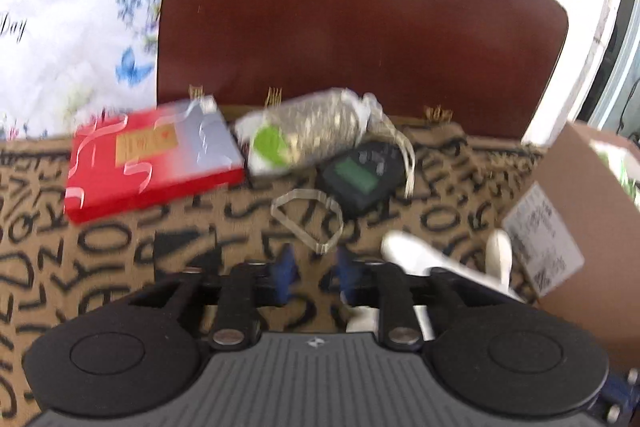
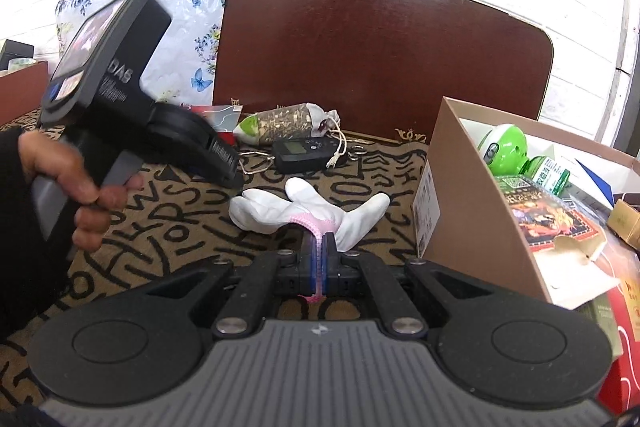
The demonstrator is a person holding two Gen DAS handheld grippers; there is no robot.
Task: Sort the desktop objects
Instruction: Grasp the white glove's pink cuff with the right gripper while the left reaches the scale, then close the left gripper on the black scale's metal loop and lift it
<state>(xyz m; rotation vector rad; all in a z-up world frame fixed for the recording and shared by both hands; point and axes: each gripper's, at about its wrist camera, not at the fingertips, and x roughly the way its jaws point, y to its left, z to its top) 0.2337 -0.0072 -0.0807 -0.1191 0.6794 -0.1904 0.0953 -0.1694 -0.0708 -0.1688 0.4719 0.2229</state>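
A: Right gripper (image 2: 319,251)?
B: Fingers pinched on the white glove (image 2: 308,209), by its pink cuff, at 9 o'clock of the cardboard box (image 2: 472,211).
A: Left gripper (image 1: 314,267)?
B: Fingers slightly parted, holding nothing, above the patterned worktop (image 1: 100,247).

Left wrist view is smeared with motion: the print on the red box (image 1: 154,163) at ten o'clock can't be read, nor the screen of the black scale (image 1: 362,175). At three o'clock the cardboard box (image 1: 576,211) runs off the edge, its label illegible. In the right wrist view, the left gripper's body (image 2: 120,95) covers most of that red box.
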